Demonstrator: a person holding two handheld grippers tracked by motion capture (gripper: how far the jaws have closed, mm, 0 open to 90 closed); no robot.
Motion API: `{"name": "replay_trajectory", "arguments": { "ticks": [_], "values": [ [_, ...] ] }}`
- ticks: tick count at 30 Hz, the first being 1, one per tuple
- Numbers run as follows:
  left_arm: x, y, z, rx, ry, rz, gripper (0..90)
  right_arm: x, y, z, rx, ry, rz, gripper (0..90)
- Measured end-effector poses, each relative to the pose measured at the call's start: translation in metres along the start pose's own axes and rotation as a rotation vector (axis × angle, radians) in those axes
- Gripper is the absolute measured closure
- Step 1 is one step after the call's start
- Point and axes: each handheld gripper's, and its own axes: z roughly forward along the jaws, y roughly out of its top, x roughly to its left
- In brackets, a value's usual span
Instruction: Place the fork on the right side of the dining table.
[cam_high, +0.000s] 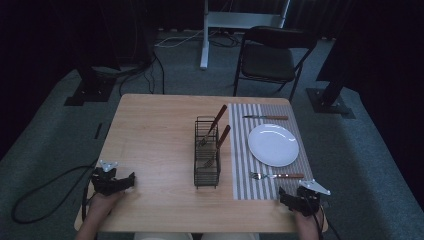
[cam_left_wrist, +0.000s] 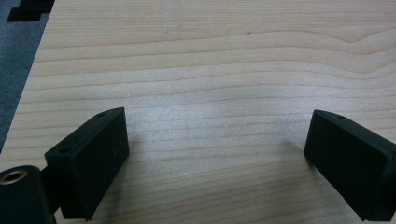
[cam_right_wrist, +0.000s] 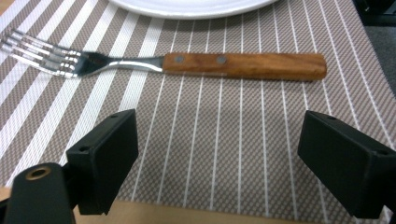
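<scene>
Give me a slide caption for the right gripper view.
Open right gripper over the striped placemat, facing a wooden-handled fork below the white plate.

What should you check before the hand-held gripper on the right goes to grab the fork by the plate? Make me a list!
1. Right hand-held gripper open wide: ok, nothing between its jaws.
2. Fork easy to reach: ok, it lies flat on the striped placemat, just ahead of the jaws.
3. Handle free: ok, nothing rests on the wooden handle.
4. Plate out of the way: ok, it sits just beyond the fork, apart from it.
5. Left hand-held gripper out of the way: ok, it is open over bare table, far across.
6. Fork slippery or not: cannot tell.
</scene>
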Motion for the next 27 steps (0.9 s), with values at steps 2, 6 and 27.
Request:
{"name": "replay_trajectory", "arguments": {
  "ticks": [2, 6, 27],
  "values": [
    [0.0, 0.0, 0.0, 0.0, 0.0, 0.0, 6.9, 0.001, -0.003, -0.002, -0.006, -0.02, -0.002, 12.0],
    [0.0, 0.0, 0.0, -0.001, 0.0, 0.0, 6.9, 0.004, -0.008, -0.007, -0.014, -0.076, -0.013, 12.0],
    [0.0, 0.0, 0.0, -0.001, 0.0, 0.001, 6.9, 0.001, -0.02, -0.006, -0.044, -0.096, 0.028, 11.8]
  ]
}}
